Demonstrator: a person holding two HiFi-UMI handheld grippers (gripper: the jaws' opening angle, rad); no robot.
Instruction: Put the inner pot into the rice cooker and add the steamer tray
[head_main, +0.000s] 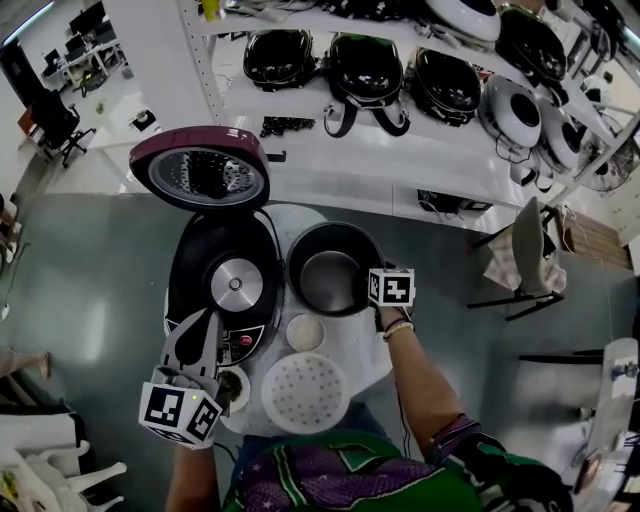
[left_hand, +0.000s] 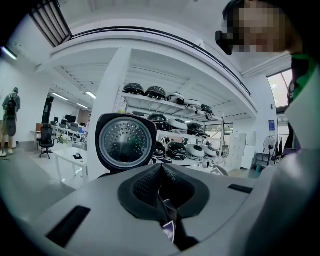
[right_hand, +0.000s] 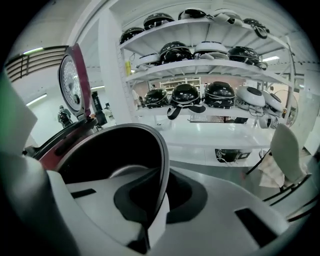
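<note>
The open rice cooker (head_main: 235, 285) stands on a small white table (head_main: 365, 350), its purple lid (head_main: 200, 170) raised and its well holding no pot. The dark inner pot (head_main: 330, 270) sits just right of it. My right gripper (head_main: 374, 295) is shut on the pot's right rim; in the right gripper view the rim (right_hand: 161, 165) runs between the closed jaws (right_hand: 152, 212). The white perforated steamer tray (head_main: 305, 392) lies on the table's near side. My left gripper (head_main: 203, 322) hovers over the cooker's front panel, jaws together (left_hand: 162, 197) with nothing held, facing the lid (left_hand: 125, 142).
A small white disc (head_main: 305, 332) and a little bowl with something green (head_main: 232, 388) lie near the tray. White shelves (head_main: 400, 150) behind carry several other rice cookers. A chair (head_main: 525, 250) stands at the right. A person (left_hand: 10, 120) stands far off on the left.
</note>
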